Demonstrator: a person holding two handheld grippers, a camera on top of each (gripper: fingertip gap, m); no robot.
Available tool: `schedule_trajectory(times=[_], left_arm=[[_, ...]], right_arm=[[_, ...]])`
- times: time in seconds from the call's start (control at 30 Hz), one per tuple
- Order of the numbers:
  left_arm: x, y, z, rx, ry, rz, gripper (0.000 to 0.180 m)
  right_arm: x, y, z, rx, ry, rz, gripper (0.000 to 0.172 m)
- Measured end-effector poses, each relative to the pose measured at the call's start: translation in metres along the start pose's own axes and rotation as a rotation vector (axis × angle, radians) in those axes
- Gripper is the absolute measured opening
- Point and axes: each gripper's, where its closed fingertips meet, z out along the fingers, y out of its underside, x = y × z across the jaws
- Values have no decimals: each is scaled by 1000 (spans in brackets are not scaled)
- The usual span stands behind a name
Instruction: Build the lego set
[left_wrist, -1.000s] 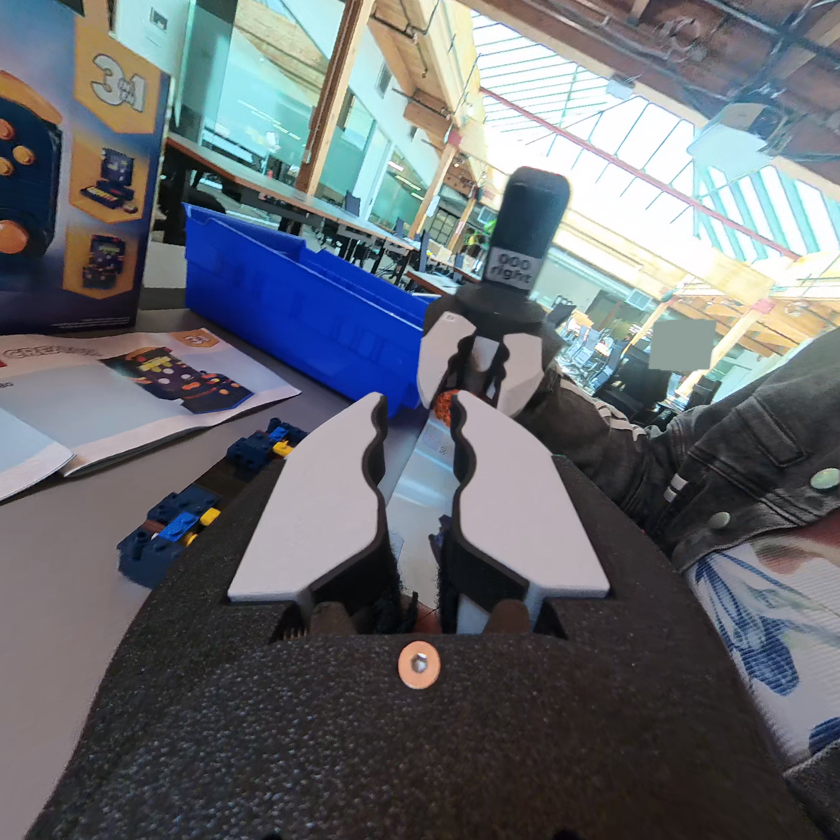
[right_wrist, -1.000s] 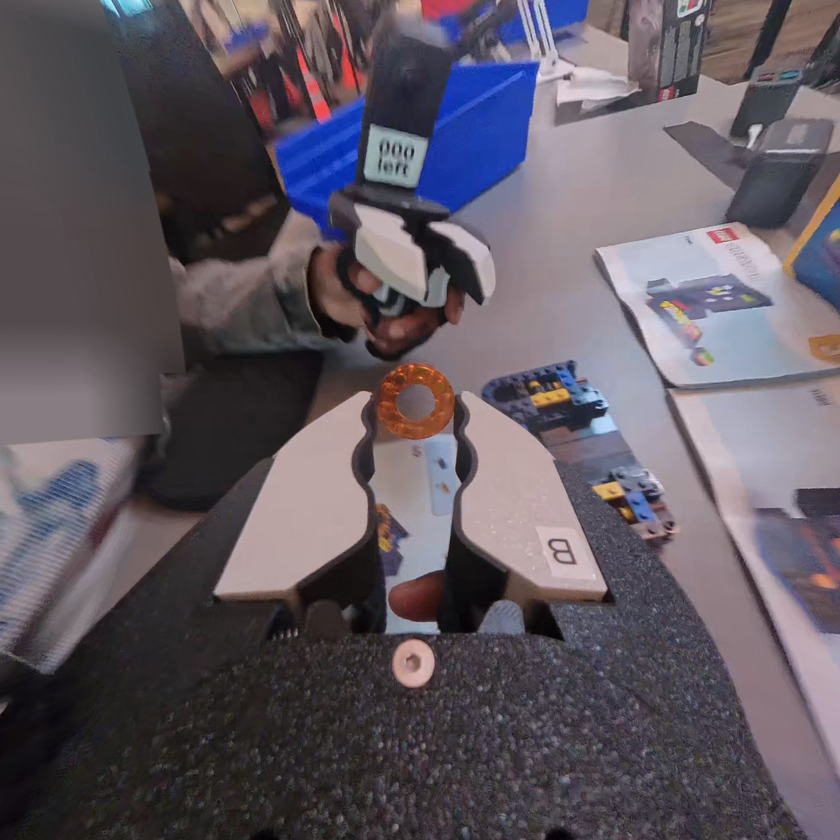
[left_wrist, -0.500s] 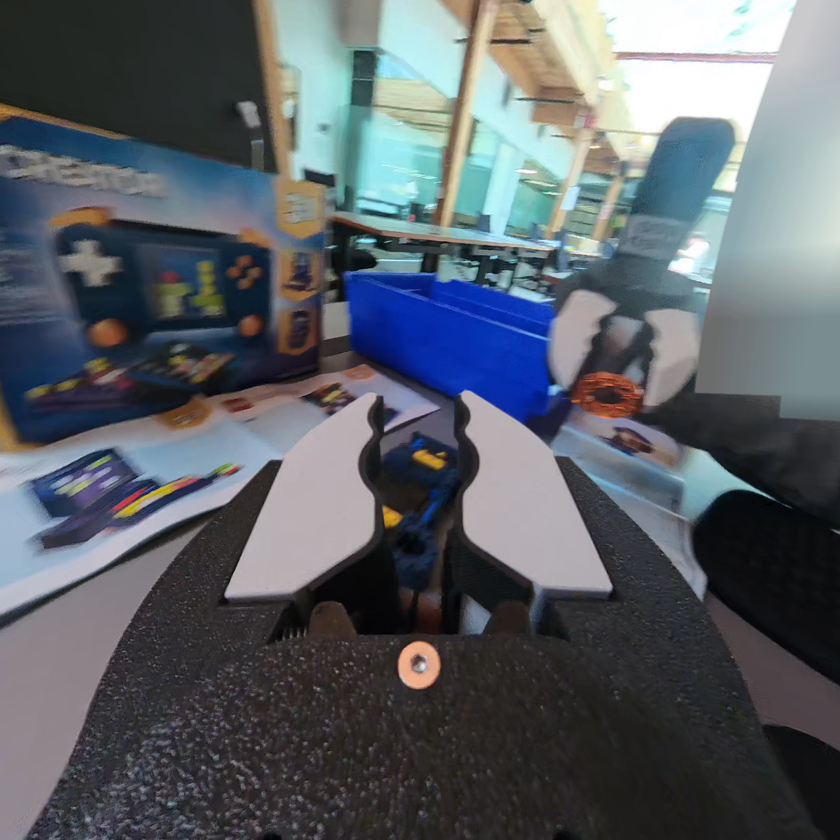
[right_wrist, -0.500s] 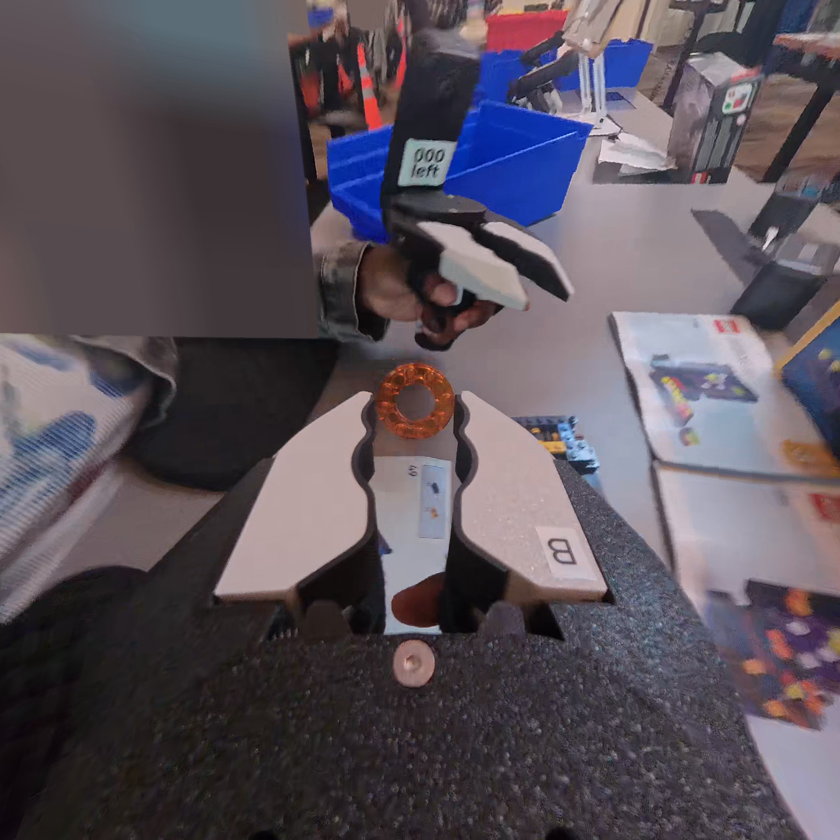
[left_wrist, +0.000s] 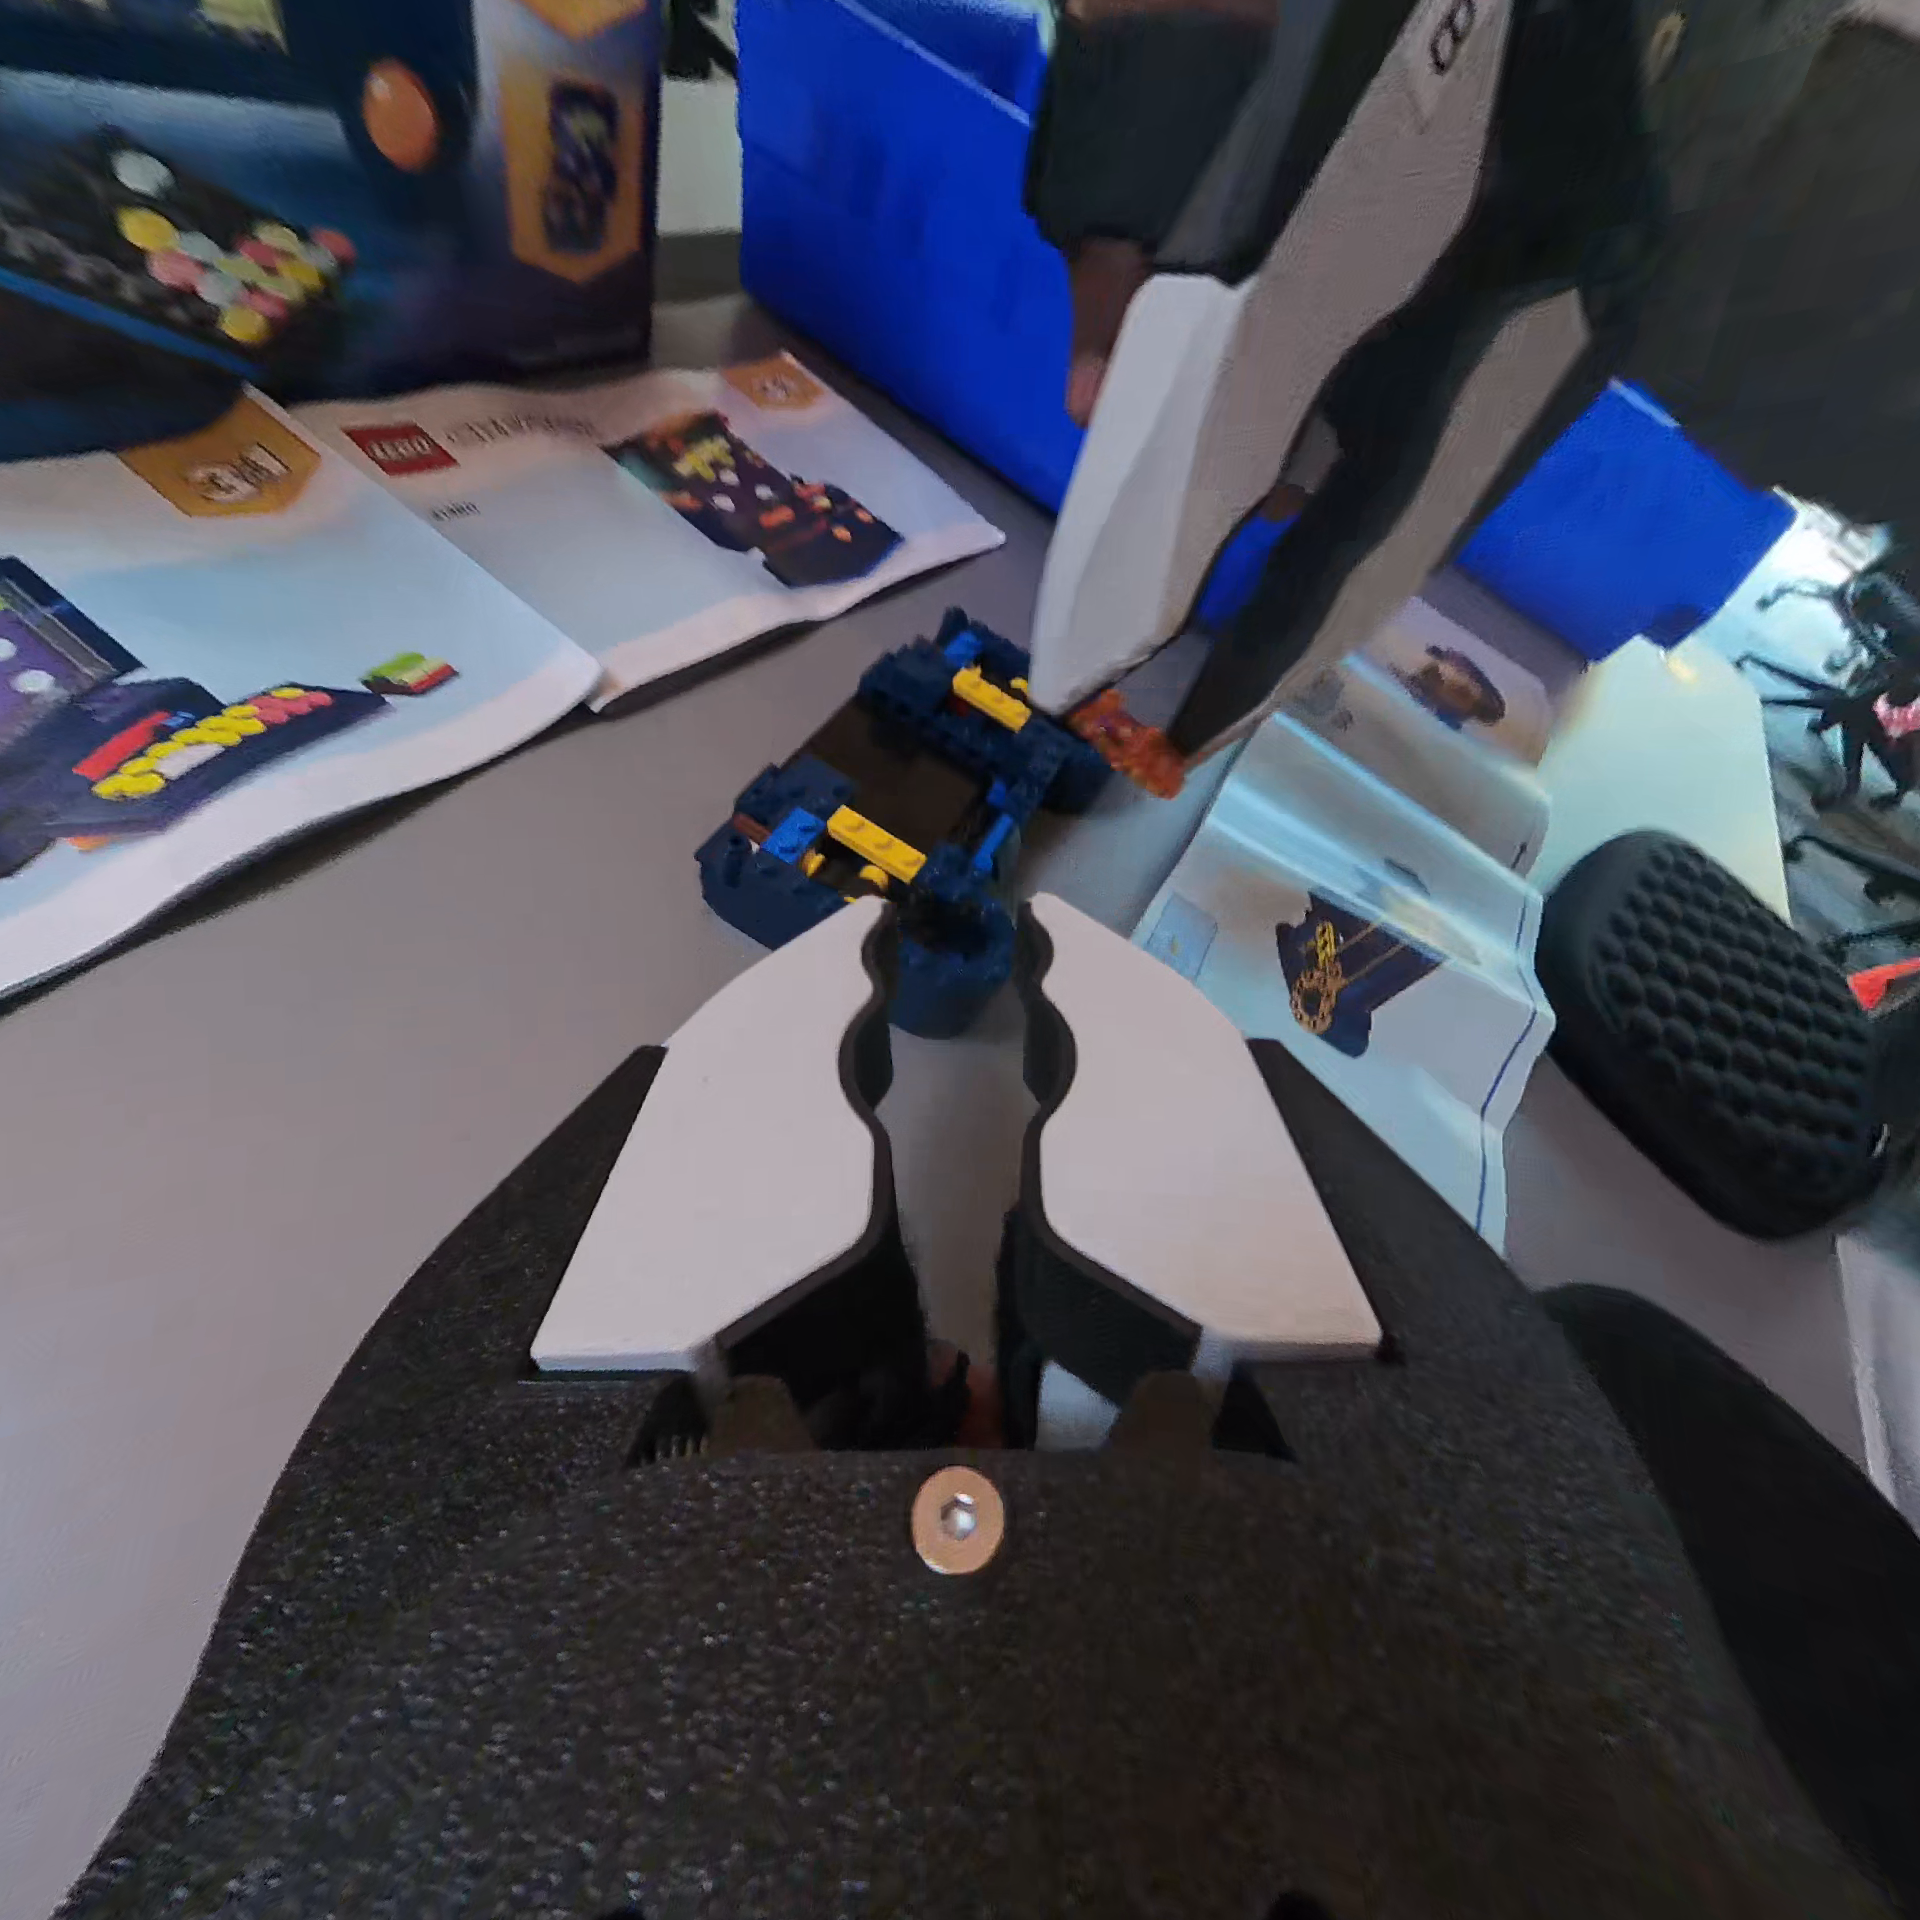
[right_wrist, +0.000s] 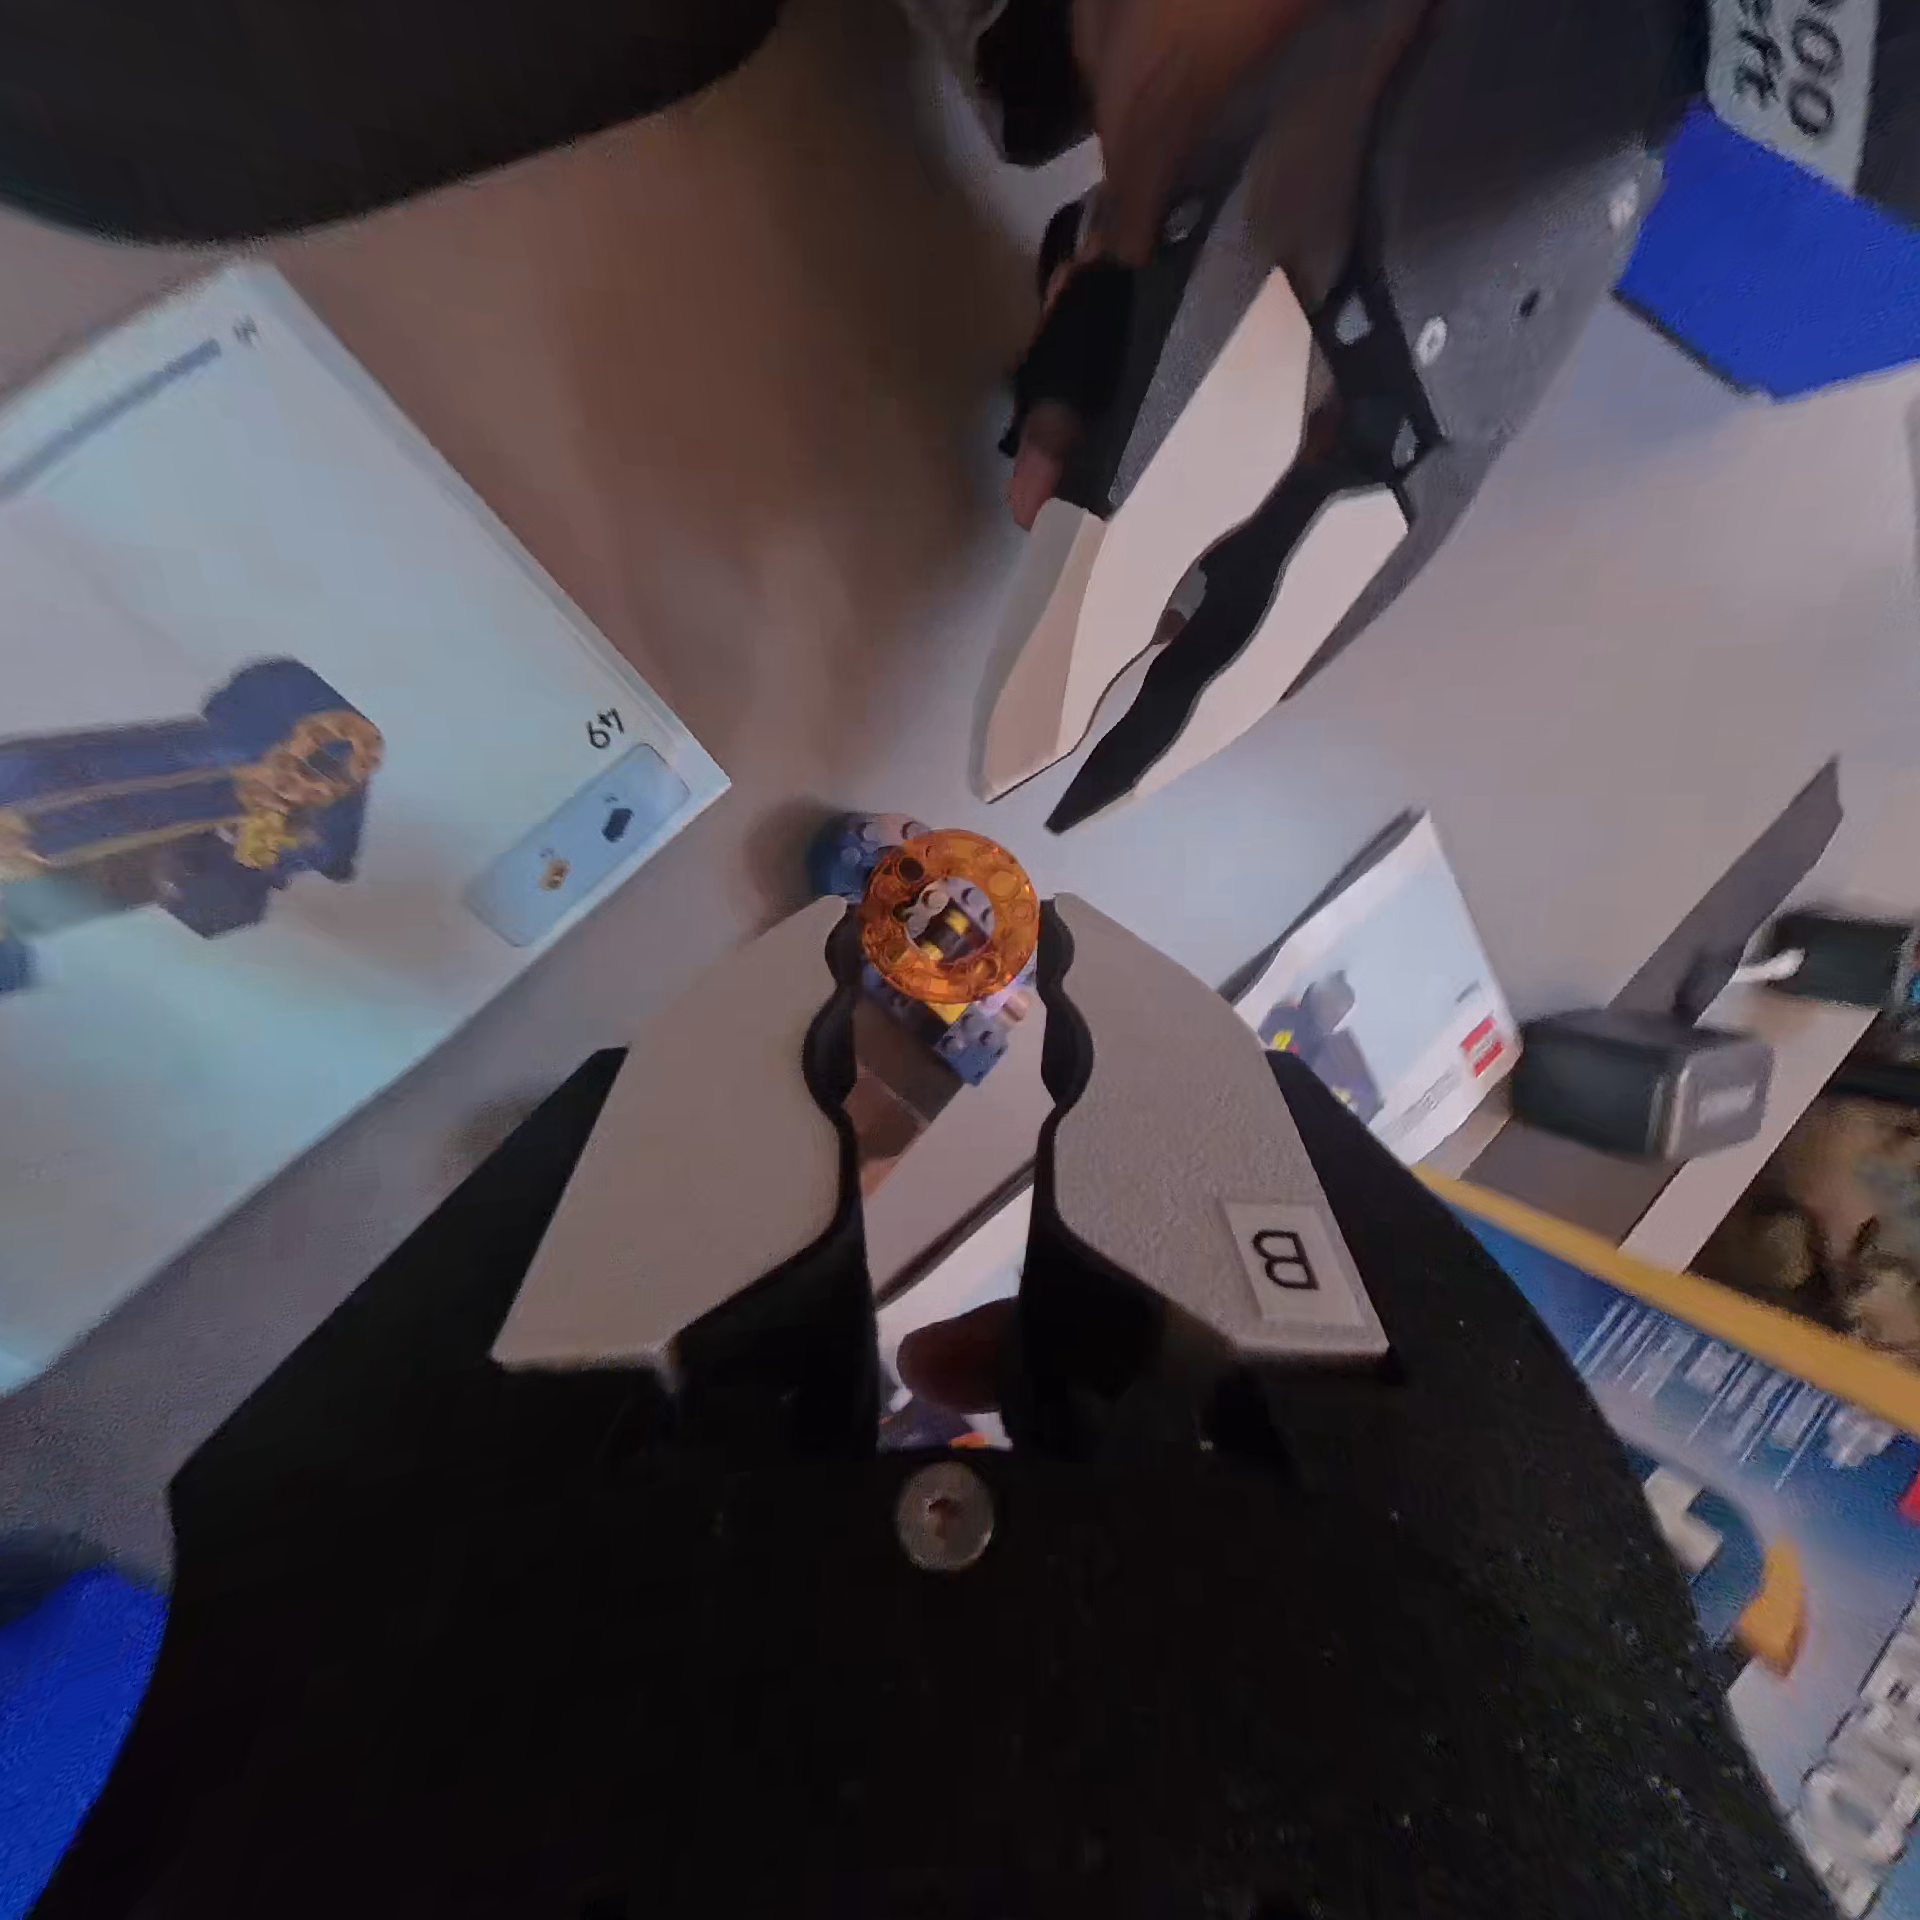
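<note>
A dark blue brick model (left_wrist: 894, 769) with yellow plates lies on the grey table. My right gripper (right_wrist: 945, 914) is shut on a clear orange ring piece (right_wrist: 1003, 951), with both pads on its rim. It holds the ring just over the model (right_wrist: 971, 1039). In the left wrist view the right gripper (left_wrist: 1117, 727) has the ring (left_wrist: 1132, 748) at the model's far right corner. My left gripper (left_wrist: 951, 914) is open, its tips on either side of the model's round near corner. In the right wrist view the left gripper (right_wrist: 1023, 810) has nothing between its fingers.
A blue bin (left_wrist: 894, 229) and a picture box (left_wrist: 312, 187) stand behind the model. Closed booklets (left_wrist: 665, 520) lie to its left and an open instruction page (left_wrist: 1351, 935) to its right. A black ribbed object (left_wrist: 1714, 1039) lies at far right. A dark block (right_wrist: 1642, 1081) sits beyond the booklets. Tip to tip, the grippers are about 4 cm apart.
Both grippers have come down from mid-air to the brick model. The right one still holds the orange ring, now over the model. The left one's jaws have narrowed at the model's near corner.
</note>
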Motion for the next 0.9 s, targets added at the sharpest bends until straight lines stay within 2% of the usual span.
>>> schedule_trajectory(times=[0.07, 0.23, 0.33, 0.47, 0.9], left_arm=[[3, 6, 2, -39, 20, 15, 20], [8, 9, 0, -47, 86, -18, 20], [10, 4, -4, -14, 126, -68, 20], [6, 6, -7, -18, 131, -78, 21], [8, 26, 2, -132, 146, -70, 25]], right_arm=[[0, 2, 11, 0, -13, -121, 32], [-2, 15, 23, -138, -102, -459, 32], [1, 6, 25, -128, -152, -547, 32], [-10, 12, 34, -158, -236, -703, 32], [-16, 17, 46, -145, -375, -807, 32]])
